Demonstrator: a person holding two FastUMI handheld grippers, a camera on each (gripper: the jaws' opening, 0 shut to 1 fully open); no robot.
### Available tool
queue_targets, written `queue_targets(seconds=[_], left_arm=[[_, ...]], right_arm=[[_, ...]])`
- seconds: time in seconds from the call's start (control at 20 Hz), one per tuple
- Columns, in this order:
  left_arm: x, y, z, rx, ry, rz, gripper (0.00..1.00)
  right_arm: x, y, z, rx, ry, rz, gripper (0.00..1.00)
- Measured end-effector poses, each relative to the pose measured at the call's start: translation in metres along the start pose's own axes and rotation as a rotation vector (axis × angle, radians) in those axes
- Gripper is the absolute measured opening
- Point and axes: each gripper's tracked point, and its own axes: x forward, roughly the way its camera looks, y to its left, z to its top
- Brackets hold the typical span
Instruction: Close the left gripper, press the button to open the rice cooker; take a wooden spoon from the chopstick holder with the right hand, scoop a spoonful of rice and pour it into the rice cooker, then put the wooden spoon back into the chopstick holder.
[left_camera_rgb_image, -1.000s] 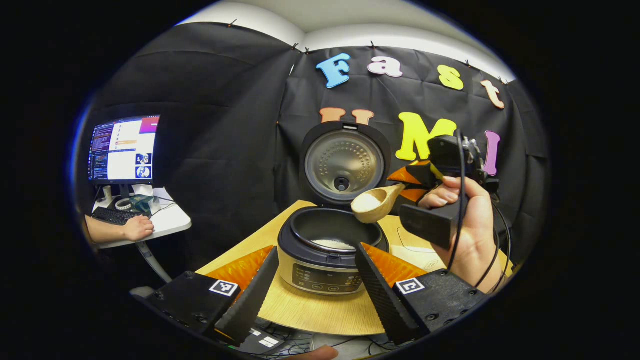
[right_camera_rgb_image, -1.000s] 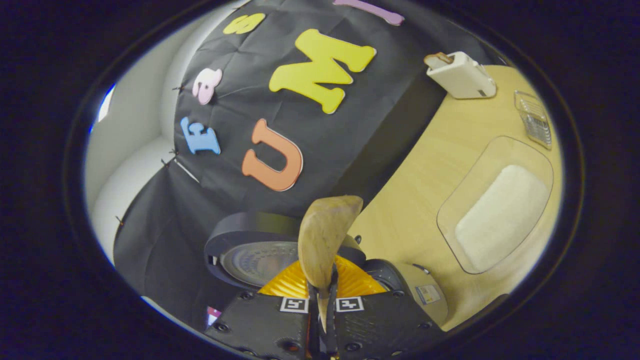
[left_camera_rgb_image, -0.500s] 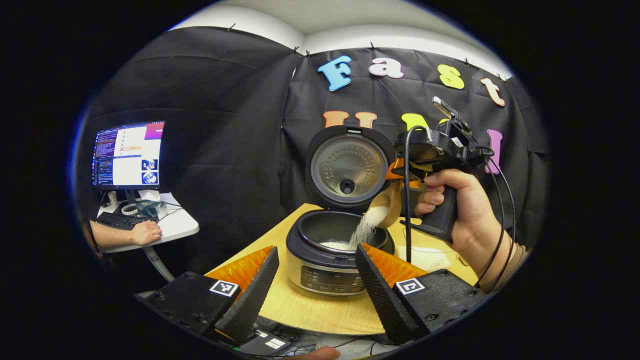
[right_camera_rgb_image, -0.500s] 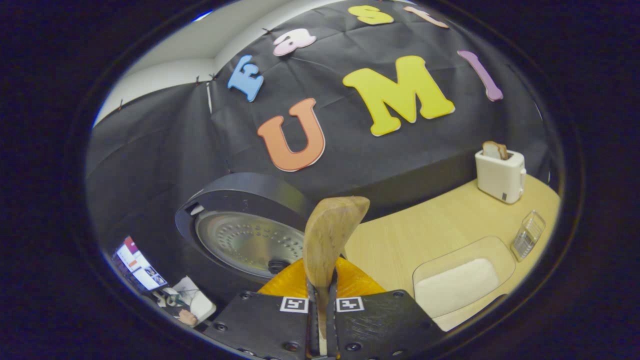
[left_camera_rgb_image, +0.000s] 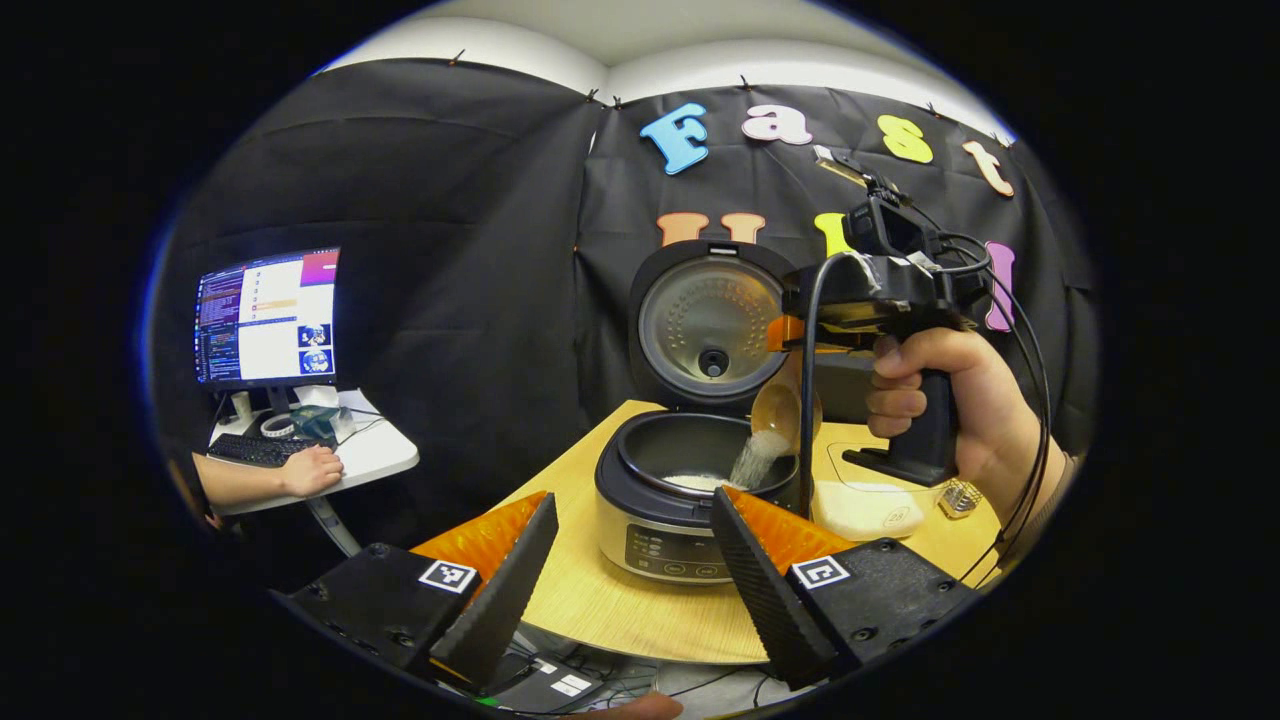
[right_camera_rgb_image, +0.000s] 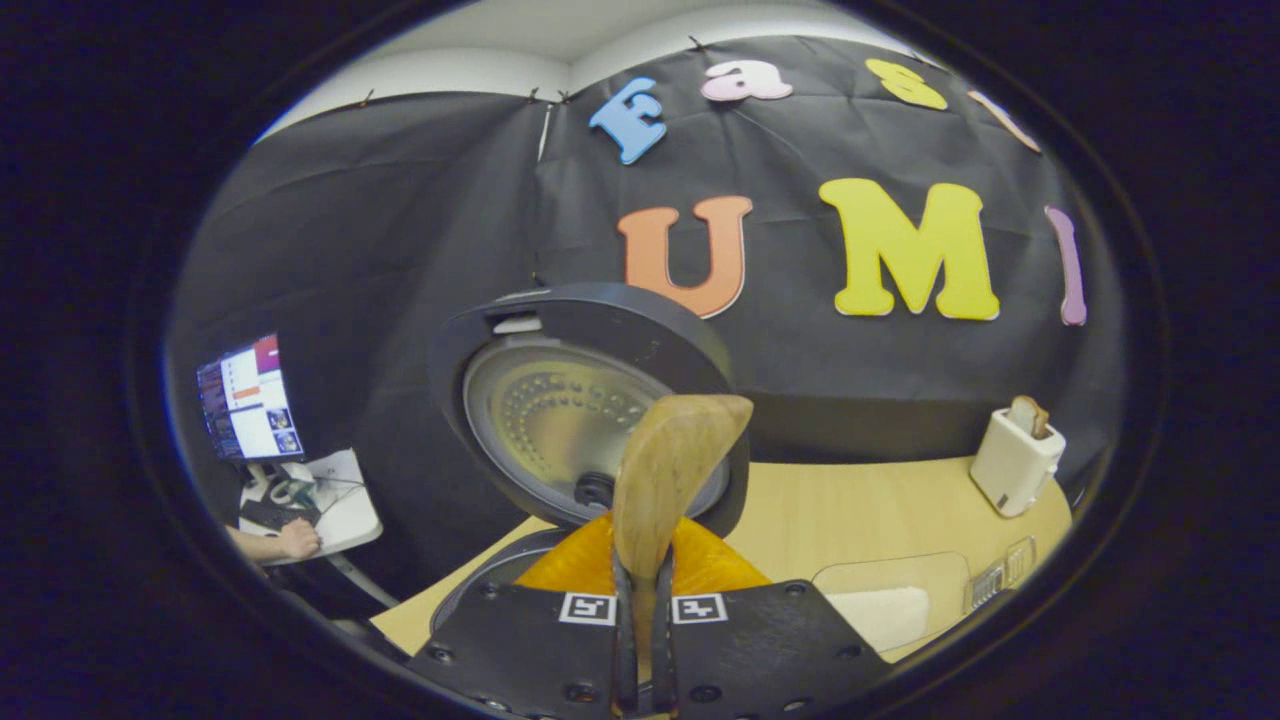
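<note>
Since a second ago the right claw (right_camera_rgb_image: 640, 640) has rolled, tipping the wooden spoon (right_camera_rgb_image: 672, 470); clamped on its stiff, light handle. Rice (left_camera_rgb_image: 752, 462) streams into the open rice cooker (left_camera_rgb_image: 690, 480) at 12 o'clock. Left claw (left_camera_rgb_image: 630, 560) gapes, empty.

I see a pale tan wooden spoon (right_camera_rgb_image: 668, 470) spilling white rice (left_camera_rgb_image: 755, 458) into a rice cooker (left_camera_rgb_image: 668, 500) with a black rim, silver body and dotted silver lid lining. The table (left_camera_rgb_image: 620, 610) is light wood-grain, and a white toaster (right_camera_rgb_image: 1013, 462) stands on it.
</note>
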Motion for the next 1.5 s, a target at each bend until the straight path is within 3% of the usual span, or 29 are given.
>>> queue_targets(seconds=[0.1,0.15,0.25,0.3,0.35,0.4,0.45,0.5,0.85,1.05,1.3,1.35,1.45,1.5], left_arm=[[0.000,-0.001,-0.001,0.001,0.002,0.005,0.99],[0.000,0.000,0.000,0.003,0.002,0.006,0.93],[0.000,-0.001,0.000,0.007,-0.001,0.008,0.92],[0.001,0.000,0.000,0.008,-0.001,0.009,0.96],[0.001,-0.001,0.001,0.008,0.000,0.010,0.95],[0.002,-0.001,-0.001,0.009,0.002,0.011,0.95],[0.001,-0.001,-0.001,0.010,0.005,0.012,0.87],[0.002,0.000,-0.002,0.010,0.005,0.013,0.95],[0.000,-0.009,0.003,0.020,-0.004,0.005,0.95],[-0.002,-0.018,0.008,0.017,-0.022,-0.007,0.95],[-0.004,-0.039,0.010,0.024,-0.023,-0.027,0.95],[-0.005,-0.044,0.010,0.029,-0.023,-0.030,0.87],[-0.005,-0.054,0.010,0.044,-0.023,-0.044,0.87],[-0.006,-0.058,0.011,0.051,-0.024,-0.050,0.95]], right_arm=[[-0.005,0.004,0.002,-0.082,-0.040,-0.020,0.06],[-0.006,0.006,0.002,-0.116,-0.051,-0.026,0.06],[-0.007,0.007,0.000,-0.164,-0.061,-0.037,0.06],[-0.008,0.007,0.000,-0.178,-0.070,-0.038,0.06],[-0.009,0.008,0.001,-0.198,-0.081,-0.041,0.04],[-0.011,0.008,0.003,-0.207,-0.093,-0.043,0.04],[-0.012,0.006,0.004,-0.215,-0.102,-0.050,0.04],[-0.013,0.007,0.002,-0.221,-0.103,-0.050,0.06],[-0.021,-0.017,0.012,-0.198,-0.116,-0.068,0.06],[-0.034,-0.057,0.017,-0.126,-0.109,-0.092,0.06],[-0.052,-0.142,0.018,-0.049,-0.098,-0.176,0.06],[-0.058,-0.163,0.019,-0.035,-0.103,-0.201,0.06],[-0.069,-0.205,0.017,-0.008,-0.109,-0.249,0.06],[-0.075,-0.228,0.015,0.008,-0.111,-0.281,0.06]])
